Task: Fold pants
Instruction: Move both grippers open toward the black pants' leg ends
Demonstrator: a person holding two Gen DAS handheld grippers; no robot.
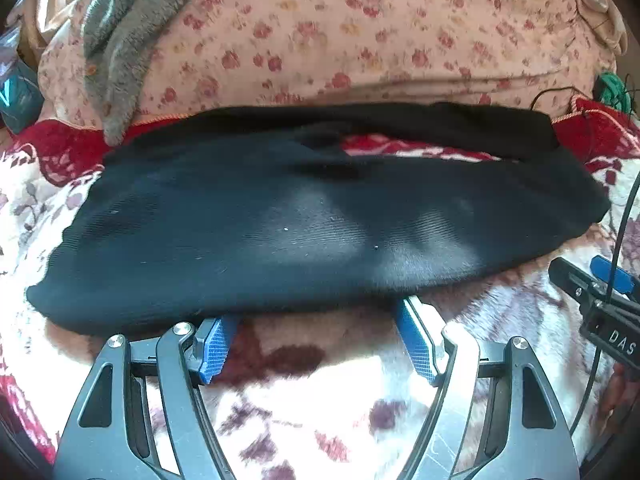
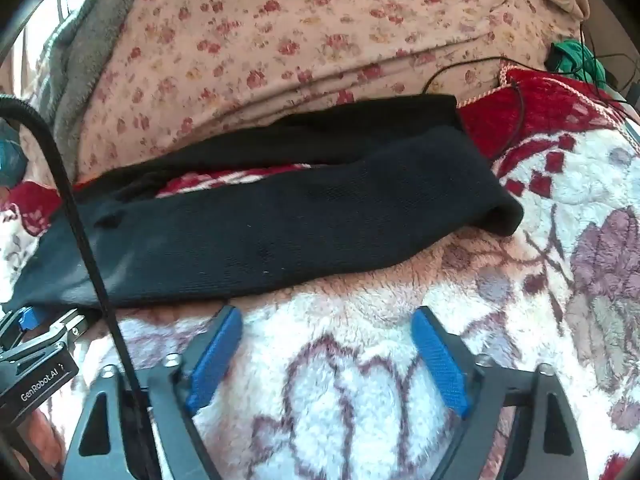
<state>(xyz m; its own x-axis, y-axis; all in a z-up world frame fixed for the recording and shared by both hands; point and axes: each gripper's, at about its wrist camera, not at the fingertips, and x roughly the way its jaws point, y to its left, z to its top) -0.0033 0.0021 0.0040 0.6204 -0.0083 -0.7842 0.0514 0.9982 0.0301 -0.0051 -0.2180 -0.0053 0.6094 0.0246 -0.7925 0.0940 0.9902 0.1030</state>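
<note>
Black pants [image 1: 280, 224] lie spread across a fluffy floral blanket [image 1: 320, 396], with the two legs running to the right and a strip of blanket showing between them. My left gripper [image 1: 318, 312] stands open at the pants' near edge, its blue fingertips just under the hem, not pinching it. In the right wrist view the pants [image 2: 288, 220] stretch from the left edge to a rounded fold on the right. My right gripper [image 2: 326, 316] is open over bare blanket [image 2: 360, 380], just short of the near edge. The other gripper's body [image 2: 36, 360] shows at lower left.
A pink flowered quilt [image 1: 360, 32] is heaped behind the pants, with a grey fleece [image 1: 120, 40] draped on its left. Thin black cables [image 2: 516, 108] and a green object [image 2: 576, 60] lie at the far right. A black cable [image 2: 88, 248] crosses the right wrist view.
</note>
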